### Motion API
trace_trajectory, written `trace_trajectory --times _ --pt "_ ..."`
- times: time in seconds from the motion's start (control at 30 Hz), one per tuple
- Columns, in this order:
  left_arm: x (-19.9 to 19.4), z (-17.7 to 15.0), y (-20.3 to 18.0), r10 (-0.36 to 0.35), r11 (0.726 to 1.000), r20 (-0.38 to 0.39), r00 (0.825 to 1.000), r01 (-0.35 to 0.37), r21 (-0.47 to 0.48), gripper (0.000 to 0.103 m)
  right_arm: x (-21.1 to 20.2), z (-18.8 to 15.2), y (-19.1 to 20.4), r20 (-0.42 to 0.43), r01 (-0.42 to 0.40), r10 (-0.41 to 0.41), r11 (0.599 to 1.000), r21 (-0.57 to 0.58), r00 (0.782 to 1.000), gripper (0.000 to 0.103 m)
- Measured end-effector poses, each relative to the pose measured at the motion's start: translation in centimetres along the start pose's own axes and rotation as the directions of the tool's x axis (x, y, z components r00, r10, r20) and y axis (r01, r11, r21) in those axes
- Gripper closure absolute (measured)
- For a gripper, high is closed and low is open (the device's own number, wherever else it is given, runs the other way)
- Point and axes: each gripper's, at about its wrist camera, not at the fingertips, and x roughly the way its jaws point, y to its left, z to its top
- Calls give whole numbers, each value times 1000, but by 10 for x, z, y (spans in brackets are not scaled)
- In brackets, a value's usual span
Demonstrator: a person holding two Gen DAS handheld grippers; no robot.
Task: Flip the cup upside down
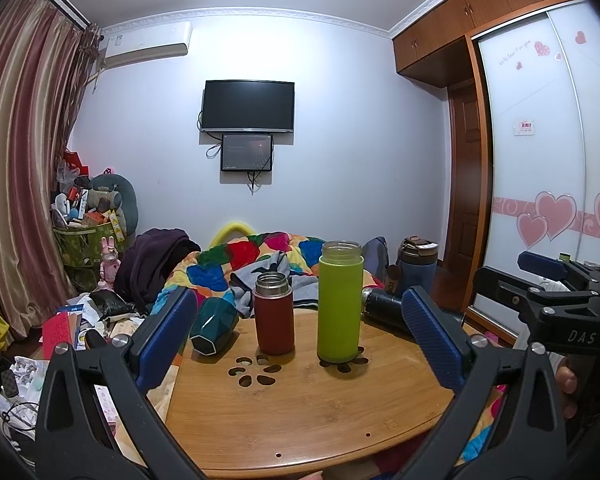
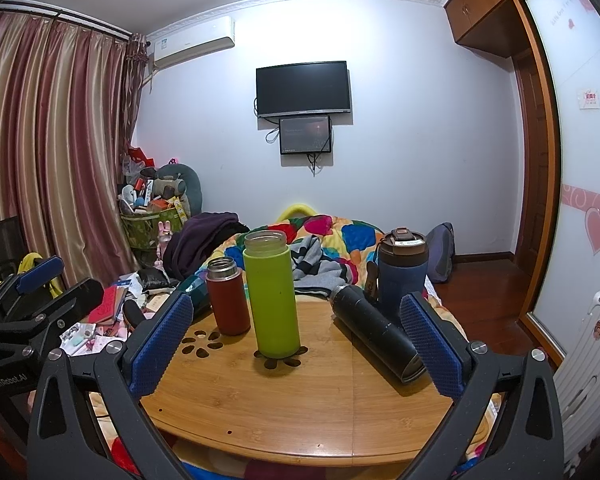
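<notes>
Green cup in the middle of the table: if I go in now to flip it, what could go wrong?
The green cup is tall and narrow, so a high grip may tip it. The red flask stands close on its left; an open finger could knock it over. The black bottle lies on its side to the right and might roll off the table if bumped. Both the left gripper and the right gripper are open and empty.
</notes>
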Motion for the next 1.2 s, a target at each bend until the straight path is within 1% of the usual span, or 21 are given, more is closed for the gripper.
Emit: trace_trajectory --times 0.33,0.47,0.6,0.73,0.83,0.93,1.07,1.2 --pt "2 -1 4 1 1000 -12 1000 -1 -6 0 0 -1 -1 -2 0 0 1000 3 1000 0" --pt "6 0 3 -4 1000 -31 999 4 -2 0 1 -3 -1 -4 1 -1 1000 4 1000 0" --pt "15 2 1 -32 999 -59 998 32 0 0 6 -5 -5 -13 6 -6 1000 7 1000 0" --pt "28 0 -3 -78 997 -59 995 79 1 0 10 -8 -11 -27 15 -15 1000 15 1000 0" --pt "45 -3 -8 -93 996 -68 993 93 -2 0 16 -13 -17 -47 36 -35 999 20 998 0" --pt "71 -7 -13 -108 994 -116 987 108 -10 0 25 -19 -26 -76 55 -53 998 33 996 0" --pt "117 -13 -21 -84 996 -173 981 88 15 0 36 -27 -41 -112 70 -63 996 60 992 0" --pt "162 -22 -25 -121 992 -257 959 127 7 0 44 -37 -54 -144 87 -76 993 77 987 0"
